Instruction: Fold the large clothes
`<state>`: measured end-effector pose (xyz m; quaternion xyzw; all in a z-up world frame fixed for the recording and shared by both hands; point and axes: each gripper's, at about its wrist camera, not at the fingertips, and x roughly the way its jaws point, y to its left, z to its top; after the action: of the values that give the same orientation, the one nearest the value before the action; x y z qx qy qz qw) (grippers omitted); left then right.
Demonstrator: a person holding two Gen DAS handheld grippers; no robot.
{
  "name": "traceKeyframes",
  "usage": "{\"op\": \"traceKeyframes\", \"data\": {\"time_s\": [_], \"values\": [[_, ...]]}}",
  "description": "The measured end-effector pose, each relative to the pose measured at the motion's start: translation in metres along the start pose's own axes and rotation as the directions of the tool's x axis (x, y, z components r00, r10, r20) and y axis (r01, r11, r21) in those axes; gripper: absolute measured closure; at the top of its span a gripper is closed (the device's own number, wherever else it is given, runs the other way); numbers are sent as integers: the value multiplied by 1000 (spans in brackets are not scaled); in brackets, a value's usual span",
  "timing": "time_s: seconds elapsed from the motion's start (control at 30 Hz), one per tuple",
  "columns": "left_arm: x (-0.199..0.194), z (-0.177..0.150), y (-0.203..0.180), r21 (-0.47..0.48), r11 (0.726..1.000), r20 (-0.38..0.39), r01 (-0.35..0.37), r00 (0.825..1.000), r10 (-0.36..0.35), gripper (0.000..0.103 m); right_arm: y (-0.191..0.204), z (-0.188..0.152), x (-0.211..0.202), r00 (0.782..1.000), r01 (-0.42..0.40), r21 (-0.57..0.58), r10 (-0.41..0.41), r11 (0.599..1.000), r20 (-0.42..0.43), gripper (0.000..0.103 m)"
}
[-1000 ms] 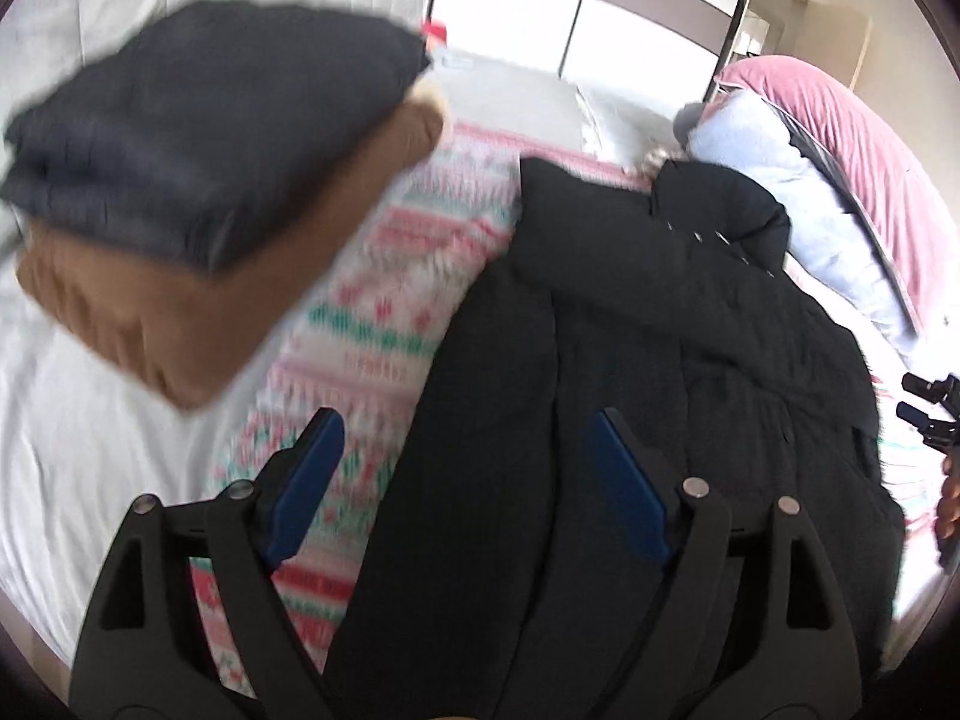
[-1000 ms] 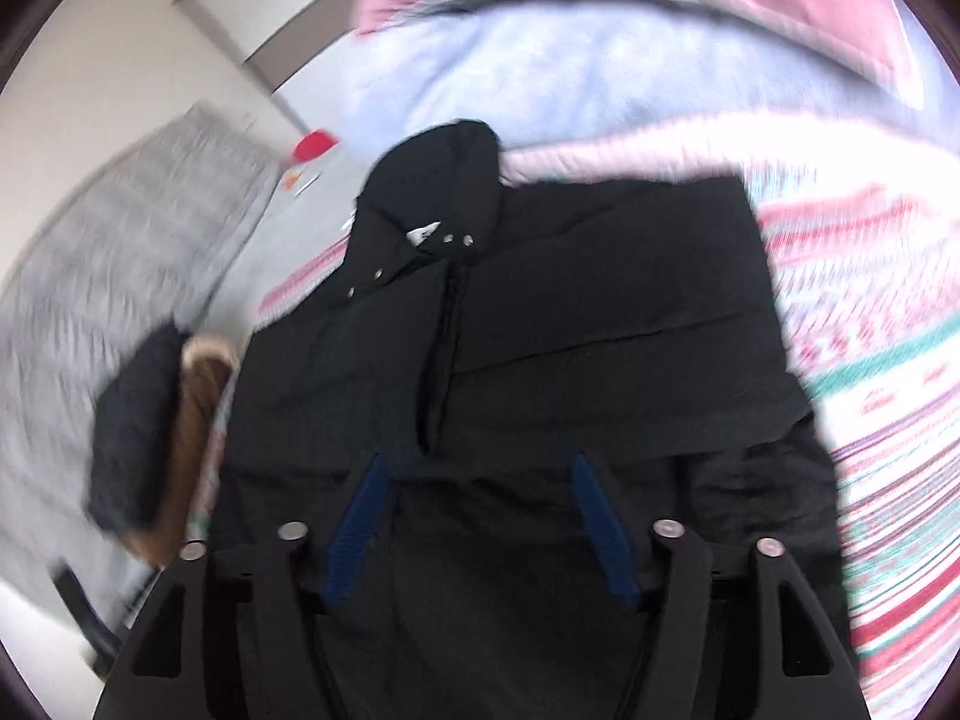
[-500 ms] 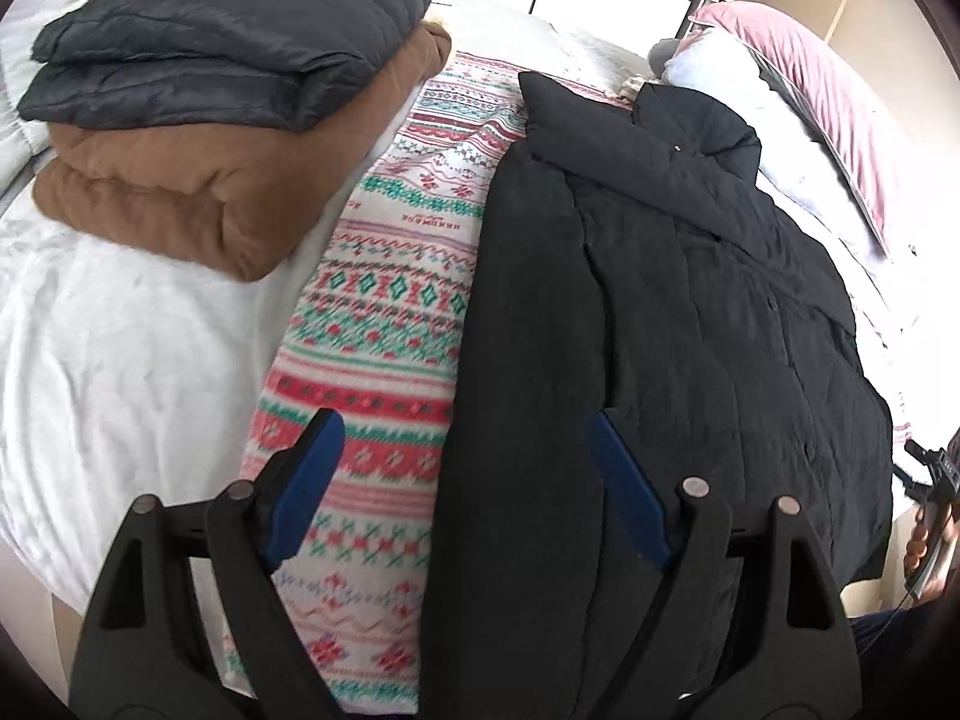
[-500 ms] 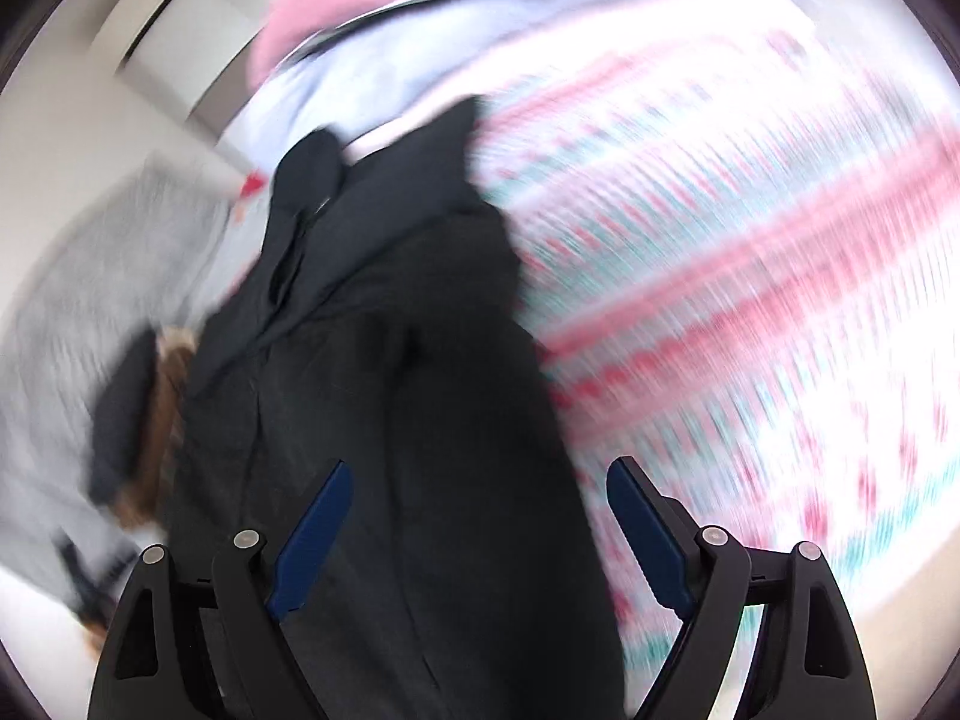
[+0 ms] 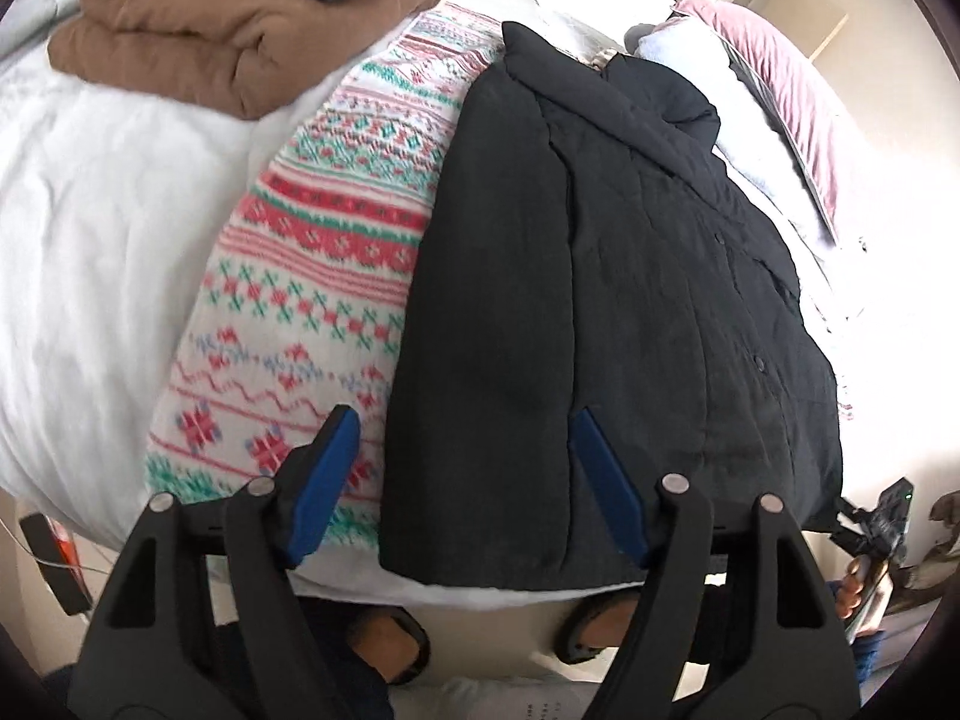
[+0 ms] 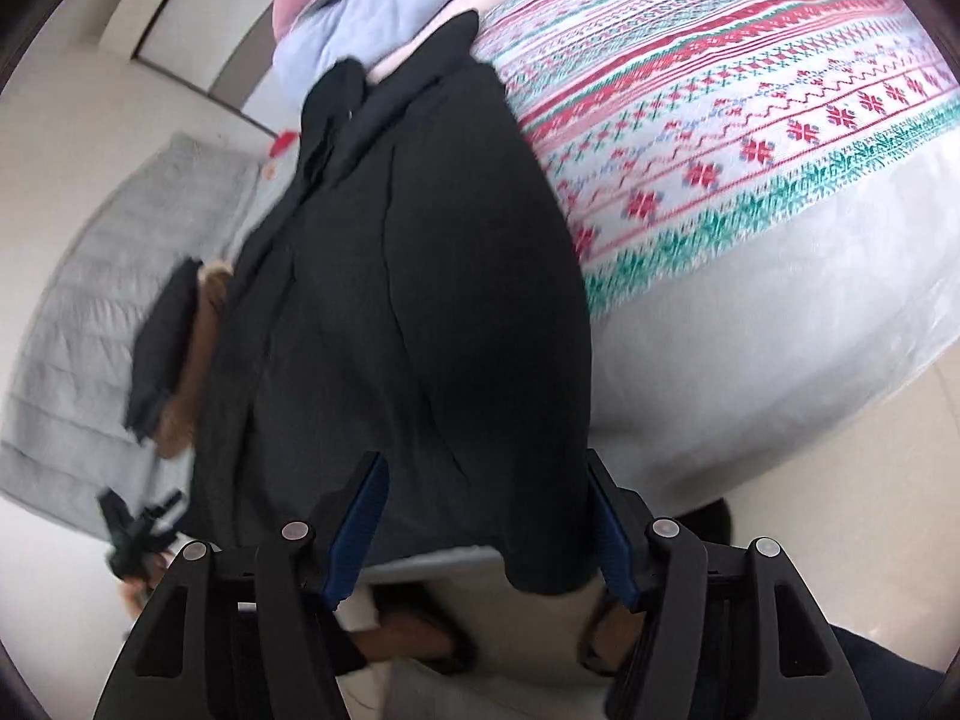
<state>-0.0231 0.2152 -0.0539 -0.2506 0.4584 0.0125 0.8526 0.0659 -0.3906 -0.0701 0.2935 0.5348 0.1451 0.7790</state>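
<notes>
We are looking at a black jacket (image 5: 600, 276) lying lengthwise on the patterned blanket (image 5: 312, 252) of the bed, its sides seemingly folded in to a narrow strip and its hem reaching the near edge of the mattress, so we judge the lengthwise folds done and the cross fold from hem to collar left. Both the left tongs (image 5: 465, 477) and the right tongs (image 6: 486, 531) are hovering spread apart over the hem, gripping nothing. Two other garments, a dark one on a brown one (image 5: 240, 42), are sitting folded in a stack further up the bed.
</notes>
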Motion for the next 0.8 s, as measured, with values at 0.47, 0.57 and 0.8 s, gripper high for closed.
{"op": "traceKeyframes", "data": {"time_s": [0.47, 0.57, 0.8], "values": [[9, -6, 3, -29, 998, -10, -60, 998, 60, 33, -34, -13, 1, 998, -6, 185, -6, 983, 63, 71], [13, -8, -4, -2, 996, -12, -84, 996, 84, 33, -30, -13, 2, 997, -5, 175, -8, 985, 76, 72], [11, -11, 1, -24, 997, -3, -69, 998, 69, 33, -29, -10, 10, 997, 31, 189, -43, 982, 61, 70]]}}
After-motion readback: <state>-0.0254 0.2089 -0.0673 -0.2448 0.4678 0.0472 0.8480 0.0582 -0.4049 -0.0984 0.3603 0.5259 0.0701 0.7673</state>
